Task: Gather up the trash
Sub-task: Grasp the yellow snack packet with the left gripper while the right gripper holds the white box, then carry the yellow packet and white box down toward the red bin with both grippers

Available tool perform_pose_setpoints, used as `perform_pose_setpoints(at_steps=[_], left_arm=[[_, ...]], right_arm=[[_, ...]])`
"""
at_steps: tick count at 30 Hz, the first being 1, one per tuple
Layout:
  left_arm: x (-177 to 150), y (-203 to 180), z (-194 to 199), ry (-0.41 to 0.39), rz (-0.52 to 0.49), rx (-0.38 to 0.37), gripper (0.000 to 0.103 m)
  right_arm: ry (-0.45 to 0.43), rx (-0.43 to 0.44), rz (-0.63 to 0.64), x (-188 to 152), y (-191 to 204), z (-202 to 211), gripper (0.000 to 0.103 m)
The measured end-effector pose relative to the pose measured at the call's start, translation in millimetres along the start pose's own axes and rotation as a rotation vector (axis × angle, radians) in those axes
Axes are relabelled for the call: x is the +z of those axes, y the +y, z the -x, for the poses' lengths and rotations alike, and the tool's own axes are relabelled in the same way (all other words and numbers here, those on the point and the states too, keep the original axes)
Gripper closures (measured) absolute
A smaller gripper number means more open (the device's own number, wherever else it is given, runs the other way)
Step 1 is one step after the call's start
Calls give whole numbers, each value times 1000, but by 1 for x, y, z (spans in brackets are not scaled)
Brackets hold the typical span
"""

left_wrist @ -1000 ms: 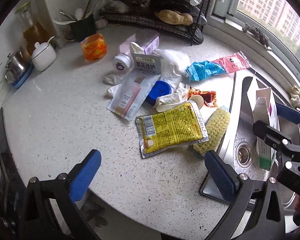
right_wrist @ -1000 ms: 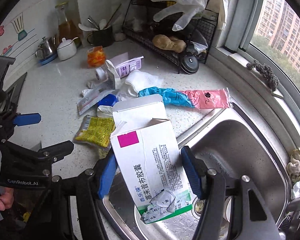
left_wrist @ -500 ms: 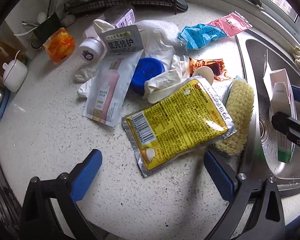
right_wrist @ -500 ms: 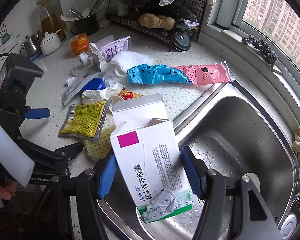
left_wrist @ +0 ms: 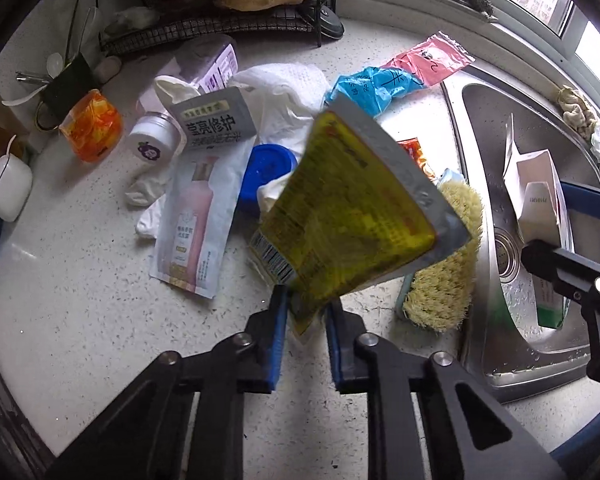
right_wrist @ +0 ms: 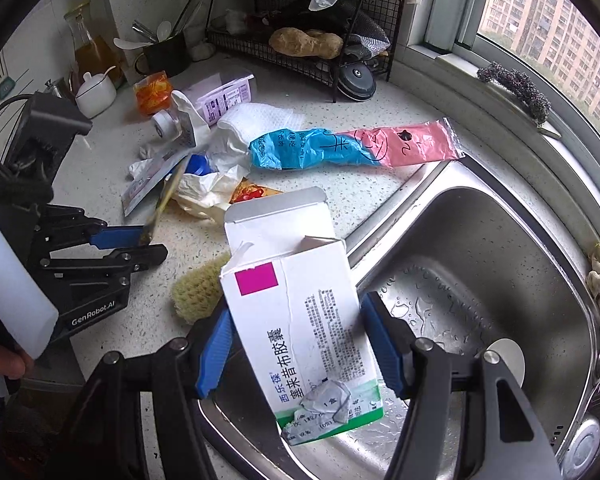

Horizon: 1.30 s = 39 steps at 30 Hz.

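Trash: the yellow pouch (left_wrist: 340, 216) hangs lifted off the desk (left_wrist: 80, 280), pinched by its corner as the left gripper (left_wrist: 305, 312) fingers have just closed; the right gripper (right_wrist: 296, 344) fingers clasp the white carton (right_wrist: 300, 320) over the sink (right_wrist: 500, 248), both likely awaiting disposal.

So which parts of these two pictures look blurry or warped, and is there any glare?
Left wrist view: the yellow packet is smeared with motion blur, its print unreadable, while the counter clutter behind stays sharp. Right wrist view: the white box is crisp, its lettering legible. Both views: fisheye bending curves the sink rim and window frame, corners go black; soft daylight, no harsh glare.
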<state>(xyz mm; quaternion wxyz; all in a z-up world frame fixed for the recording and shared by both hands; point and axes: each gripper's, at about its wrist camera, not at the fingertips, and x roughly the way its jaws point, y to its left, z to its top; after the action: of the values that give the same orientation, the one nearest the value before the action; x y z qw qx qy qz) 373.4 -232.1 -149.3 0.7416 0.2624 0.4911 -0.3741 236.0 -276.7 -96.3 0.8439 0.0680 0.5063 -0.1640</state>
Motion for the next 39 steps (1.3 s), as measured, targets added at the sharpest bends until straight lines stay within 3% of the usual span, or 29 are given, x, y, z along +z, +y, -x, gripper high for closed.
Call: perform_pose_setpoints(at_steps=[7, 17, 29, 39], left_arm=[[-26, 7, 24, -21, 84, 7, 95], [-82, -7, 75, -56, 216, 81, 95], [-199, -43, 139, -63, 425, 211, 95], [-291, -54, 148, 1, 533, 225, 95]], right_arm=[[-25, 34, 33, -7, 9, 13, 43], [-85, 113, 110, -26, 23, 44, 43], [-138, 258, 316, -88, 54, 93, 43], [-86, 353, 424, -148, 94, 100, 43]])
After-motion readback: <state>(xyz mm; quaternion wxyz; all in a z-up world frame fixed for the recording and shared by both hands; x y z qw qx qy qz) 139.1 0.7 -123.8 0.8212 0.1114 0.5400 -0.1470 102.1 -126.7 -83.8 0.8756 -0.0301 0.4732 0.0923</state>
